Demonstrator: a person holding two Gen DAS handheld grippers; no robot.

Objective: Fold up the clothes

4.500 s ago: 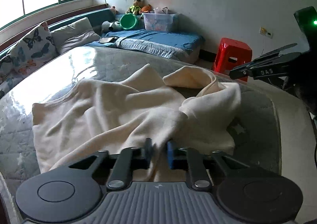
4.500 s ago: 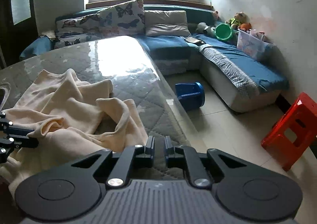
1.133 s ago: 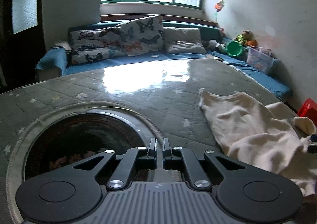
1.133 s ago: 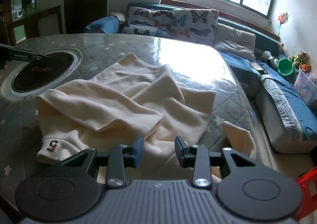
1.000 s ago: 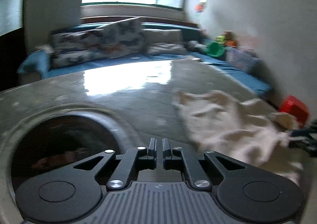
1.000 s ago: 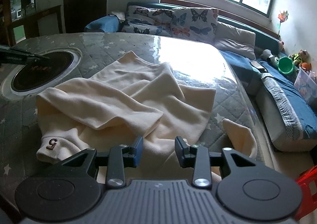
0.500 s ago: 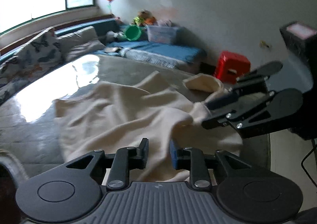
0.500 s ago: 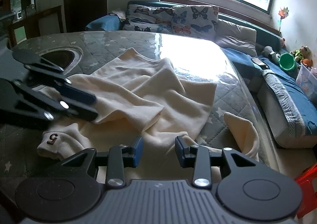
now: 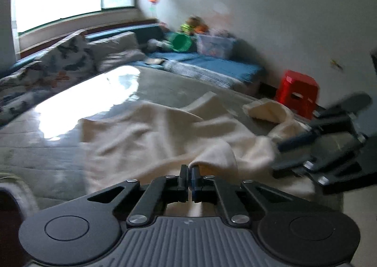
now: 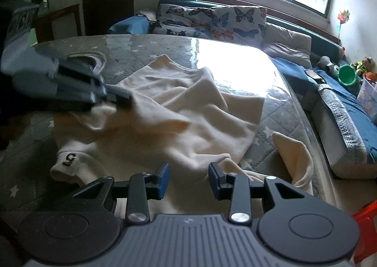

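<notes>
The cream sweater (image 10: 188,111) lies rumpled across the middle of the grey quilted table (image 10: 278,130), one sleeve (image 10: 294,156) trailing toward the table edge at four o'clock in your right wrist view and a cuff marked with a 5 (image 10: 68,160) at eight o'clock. Your left gripper (image 9: 190,172) has its jaws pressed together, pinching a raised fold of the sweater (image 9: 165,139) right at the tips. In the right wrist view that left gripper (image 10: 117,96) reaches in from nine o'clock, blurred, its tips on the cloth. Your right gripper (image 10: 188,177) stands spread, its blue pads (image 10: 163,177) apart over the near hem with nothing pinched; from the left wrist view it (image 9: 282,156) sits at three o'clock beside the sweater. Beyond the table, butterfly cushions (image 10: 212,21) line a blue sofa (image 10: 348,106) from twelve to three o'clock, and a red stool (image 9: 298,92) stands at two o'clock in the left view.
</notes>
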